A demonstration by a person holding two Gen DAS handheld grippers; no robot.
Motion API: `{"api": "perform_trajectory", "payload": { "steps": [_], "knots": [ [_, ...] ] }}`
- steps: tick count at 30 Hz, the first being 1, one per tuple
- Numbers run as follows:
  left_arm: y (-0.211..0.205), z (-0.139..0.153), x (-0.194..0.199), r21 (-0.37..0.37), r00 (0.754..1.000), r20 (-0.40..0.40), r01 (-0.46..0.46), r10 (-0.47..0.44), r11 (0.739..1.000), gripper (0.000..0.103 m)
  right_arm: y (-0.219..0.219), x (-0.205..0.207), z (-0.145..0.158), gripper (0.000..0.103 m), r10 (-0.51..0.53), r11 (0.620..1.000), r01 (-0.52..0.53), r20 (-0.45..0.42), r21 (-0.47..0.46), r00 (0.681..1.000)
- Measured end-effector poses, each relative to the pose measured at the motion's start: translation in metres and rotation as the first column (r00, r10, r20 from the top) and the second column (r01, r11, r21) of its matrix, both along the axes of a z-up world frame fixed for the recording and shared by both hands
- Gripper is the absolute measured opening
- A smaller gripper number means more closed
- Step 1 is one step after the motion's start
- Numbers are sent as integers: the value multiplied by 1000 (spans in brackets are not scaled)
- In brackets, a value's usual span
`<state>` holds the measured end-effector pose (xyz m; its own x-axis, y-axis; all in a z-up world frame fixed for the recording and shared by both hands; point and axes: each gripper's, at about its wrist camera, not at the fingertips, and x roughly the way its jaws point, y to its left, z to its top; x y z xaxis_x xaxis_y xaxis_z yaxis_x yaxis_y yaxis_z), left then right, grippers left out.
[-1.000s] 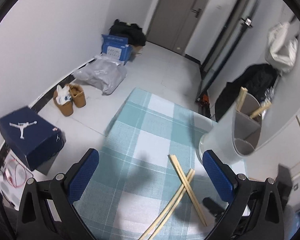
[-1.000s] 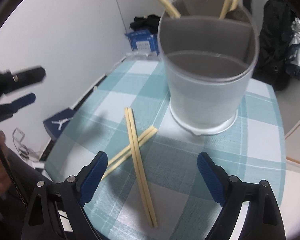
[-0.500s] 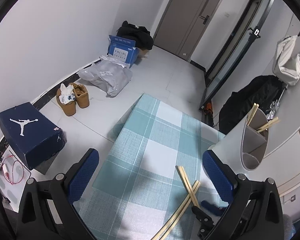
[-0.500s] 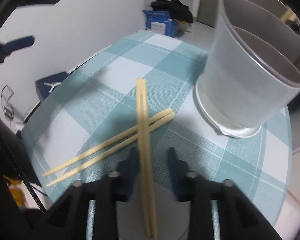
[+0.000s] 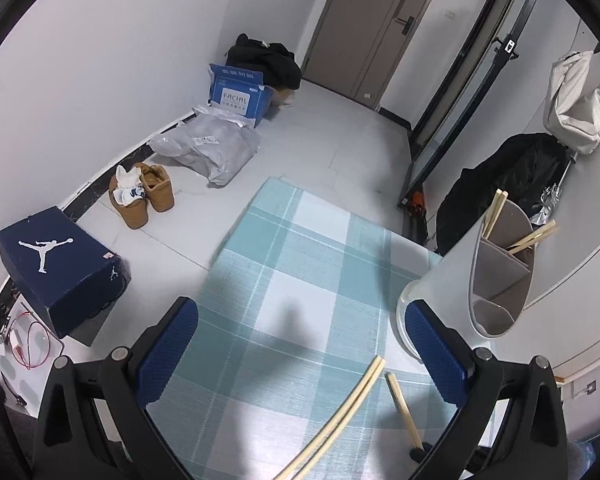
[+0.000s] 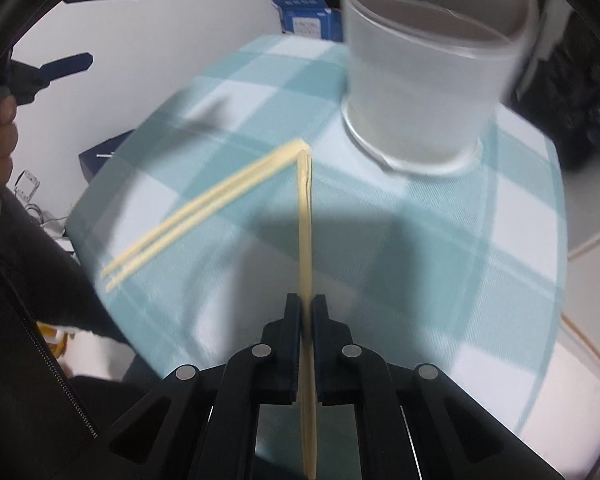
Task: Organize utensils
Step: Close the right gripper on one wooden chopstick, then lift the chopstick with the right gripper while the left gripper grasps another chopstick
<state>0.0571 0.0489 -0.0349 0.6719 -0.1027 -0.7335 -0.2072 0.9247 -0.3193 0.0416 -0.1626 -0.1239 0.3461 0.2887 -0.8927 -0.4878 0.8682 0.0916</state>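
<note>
Two chopsticks (image 6: 306, 240) are clamped between the right gripper (image 6: 307, 312) fingers for transfer to the holder (image 6: 428, 80); left gripper (image 5: 300, 344) fingers stand released.

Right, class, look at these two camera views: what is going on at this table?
A person with a gripper in each hand is sorting chopsticks into a divided holder. The right gripper is shut on one pair of chopsticks. A second pair lies on the checked tablecloth. The left gripper hangs open over the table, holding nothing. The holder already has chopsticks in it.
</note>
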Motion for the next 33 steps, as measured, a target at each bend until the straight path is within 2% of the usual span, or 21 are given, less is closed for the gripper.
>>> {"api": "perform_trajectory", "payload": {
  "steps": [2,5,8,10,13,19,23,29,31,33],
  "knots": [
    [-3,1,1,5,1000,-2,3,-3,1000,102,-7,-3,-2,8,-11,1000,11,-15,7,1000],
    [-11,1,4,56,1000,-25,6,-5,998,102,-12,-5,-2,9,-5,999,7,-55,44,998],
    [-17,-1,6,80,999,-34,17,-15,997,102,-9,-4,6,19,13,998,-10,-31,69,999],
    [-18,-1,5,83,999,-35,23,-20,996,102,-8,-1,12,20,9,998,-9,-6,62,1000],
    [-14,-4,5,85,998,-55,19,-14,996,102,-3,10,16,20,1,999,-2,25,41,1000],
    [0,-10,4,37,997,-78,-14,17,999,102,11,41,9,20,-33,999,32,62,21,998],
    [5,-12,5,32,996,-91,-5,8,999,102,25,52,3,20,-14,1000,13,71,7,997],
    [4,-18,5,76,995,-100,25,-18,997,102,46,63,-4,19,29,997,-23,98,-67,995],
    [-1,-22,6,106,991,-123,64,-51,992,102,53,63,-5,16,50,995,-40,126,-87,991],
    [-6,-27,6,128,985,-147,108,-89,986,102,56,64,-4,7,57,995,-46,128,-86,990]
  ]
}}
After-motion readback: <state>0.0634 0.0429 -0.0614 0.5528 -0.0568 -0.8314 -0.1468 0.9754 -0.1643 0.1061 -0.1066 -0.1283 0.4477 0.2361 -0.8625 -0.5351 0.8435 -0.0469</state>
